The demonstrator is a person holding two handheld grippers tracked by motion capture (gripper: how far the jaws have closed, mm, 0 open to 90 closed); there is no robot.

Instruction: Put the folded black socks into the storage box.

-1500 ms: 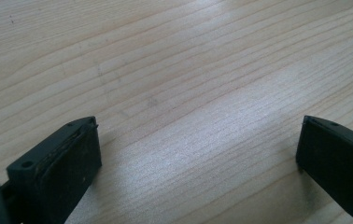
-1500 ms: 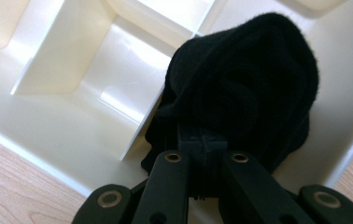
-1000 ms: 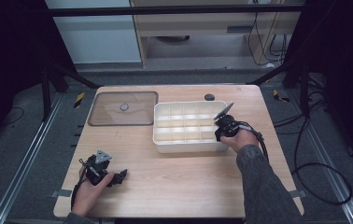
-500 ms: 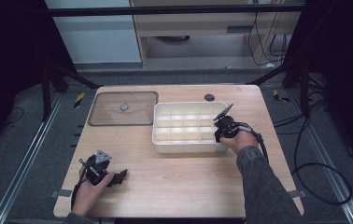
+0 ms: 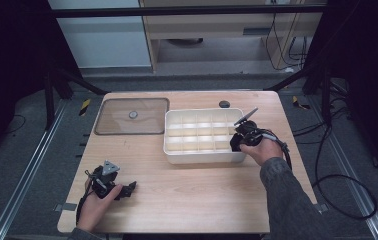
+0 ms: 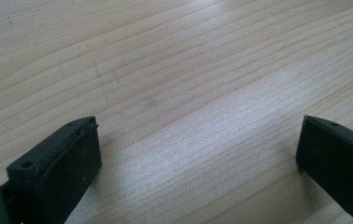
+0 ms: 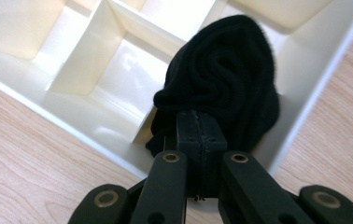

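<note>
My right gripper is shut on a rolled black knitted sock. It holds the sock over a compartment at one end of the cream divided tray; the sock's lower part is hidden behind the jaws. In the high view that gripper is at the right end of the tray, tilted down into it. My left gripper lies at the table's front left with its jaws wide apart. In the left gripper view, bare wood lies between the left gripper's jaws.
A brownish see-through lid with a small knob lies flat on the table left of the tray. A small dark round object sits behind the tray near the far edge. Cables trail from the right hand over the table's right side.
</note>
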